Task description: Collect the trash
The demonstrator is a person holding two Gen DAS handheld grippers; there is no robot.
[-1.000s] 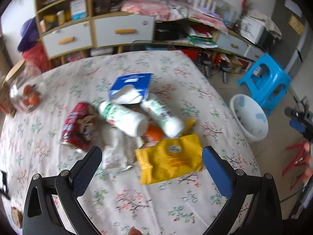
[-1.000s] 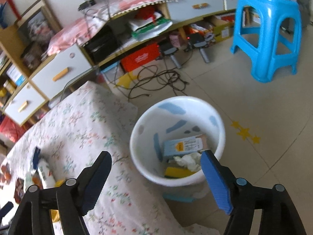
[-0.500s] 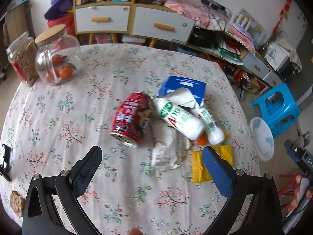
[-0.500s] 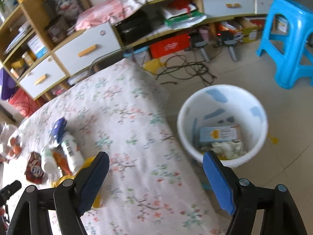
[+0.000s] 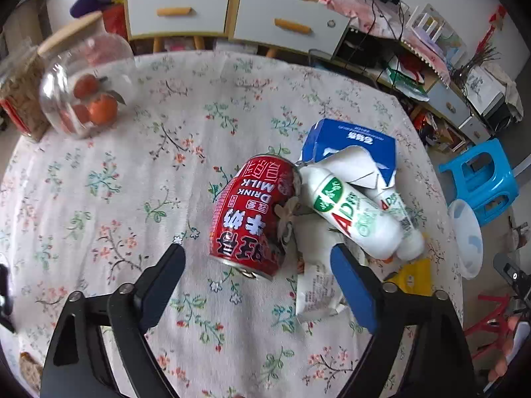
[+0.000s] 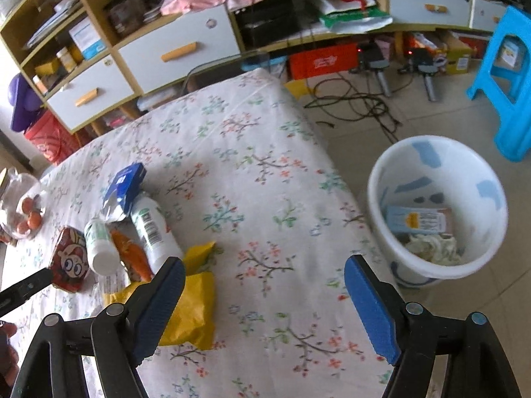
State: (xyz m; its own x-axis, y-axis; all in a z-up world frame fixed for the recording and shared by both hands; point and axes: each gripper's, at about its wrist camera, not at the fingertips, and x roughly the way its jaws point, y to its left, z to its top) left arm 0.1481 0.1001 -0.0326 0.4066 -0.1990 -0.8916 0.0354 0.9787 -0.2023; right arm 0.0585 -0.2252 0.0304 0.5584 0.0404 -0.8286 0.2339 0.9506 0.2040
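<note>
A red milk can [image 5: 254,214] lies on its side on the floral table, beside two white bottles [image 5: 353,214], a blue carton [image 5: 351,147], a white wrapper [image 5: 315,293] and a yellow packet [image 5: 413,277]. My left gripper [image 5: 257,267] is open, its fingers just short of the can on either side. My right gripper [image 6: 264,282] is open and empty above the table's right part, with the yellow packet [image 6: 189,308] at its left finger. The can [image 6: 69,260] and the bottles [image 6: 152,232] lie to its left. The white trash bin [image 6: 438,209] stands on the floor to the right, with trash inside.
A glass jar of oranges [image 5: 84,93] and a second jar [image 5: 18,99] stand at the table's far left. A blue stool [image 5: 481,179] stands beyond the bin. Cabinets with drawers [image 5: 232,13] and cluttered shelves line the back wall. Cables [image 6: 358,102] lie on the floor.
My left gripper has moved in closer and left, from over the yellow packet to the red can. My right gripper has swung left from over the bin to above the table.
</note>
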